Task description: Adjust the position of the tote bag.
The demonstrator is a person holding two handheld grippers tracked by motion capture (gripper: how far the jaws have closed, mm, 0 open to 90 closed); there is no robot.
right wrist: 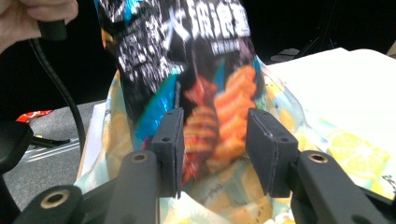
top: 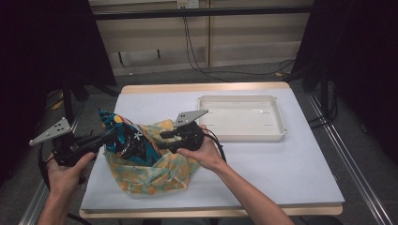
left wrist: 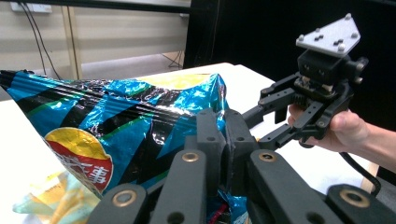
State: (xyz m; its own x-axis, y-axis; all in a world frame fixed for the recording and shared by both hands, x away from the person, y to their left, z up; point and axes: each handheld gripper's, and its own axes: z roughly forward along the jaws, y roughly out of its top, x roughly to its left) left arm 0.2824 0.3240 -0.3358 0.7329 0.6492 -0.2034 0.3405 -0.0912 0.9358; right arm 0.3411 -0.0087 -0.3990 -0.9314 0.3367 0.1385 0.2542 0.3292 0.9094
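The snack bag (top: pixel 126 137), blue and black foil, is half out of the yellow lemon-print bag (top: pixel 152 171) that lies crumpled at the near left of the white table (top: pixel 281 159), and it sits lifted at a slant between the two hands. The left gripper (left wrist: pixel 223 140) has its jaws pressed together on the foil's edge, pinching it firmly; the right gripper (right wrist: pixel 219 149) stands with its jaws spread on either side of the snack bag's lower part, the pads clear of the foil as far as I can see. From where I stand, the job looks like drawing the snack bag free. I'd keep the left pinch steady on the seam and pull up and away along the opening, not sideways. The right claw would do better pinning the printed bag down so it does not ride along. The white tray (top: pixel 277 129) waits well apart.
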